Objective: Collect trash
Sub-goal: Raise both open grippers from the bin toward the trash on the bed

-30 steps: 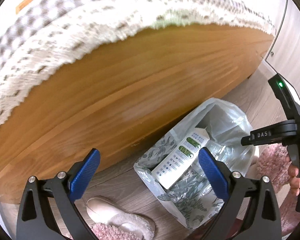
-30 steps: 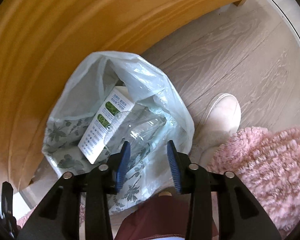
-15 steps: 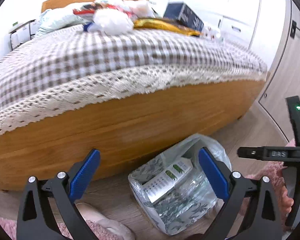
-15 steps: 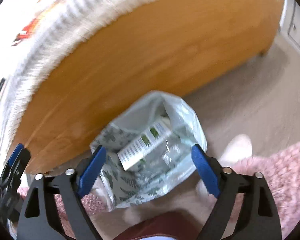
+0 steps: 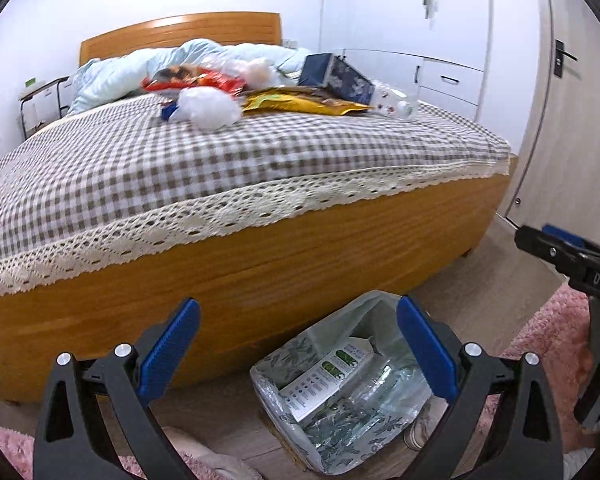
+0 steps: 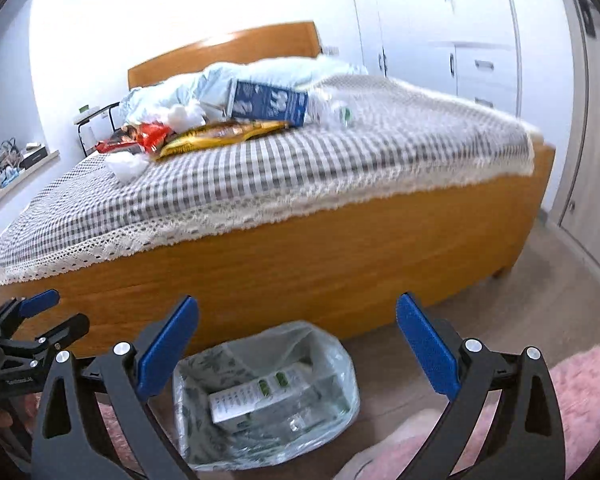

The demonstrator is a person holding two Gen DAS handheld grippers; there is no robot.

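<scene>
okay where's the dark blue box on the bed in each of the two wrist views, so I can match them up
Left wrist: the dark blue box sits upper centre-right, on the far part of the bed, behind the yellow bag.
Right wrist: the dark blue box sits upper centre-left, blurred, again just behind the yellow bag.
Shared landmark: the trash bag on the floor by the wooden bed side, bottom centre in both.

Carton (image 5: 326,376) in bag (image 5: 340,436) before bed (image 5: 260,272)
</scene>
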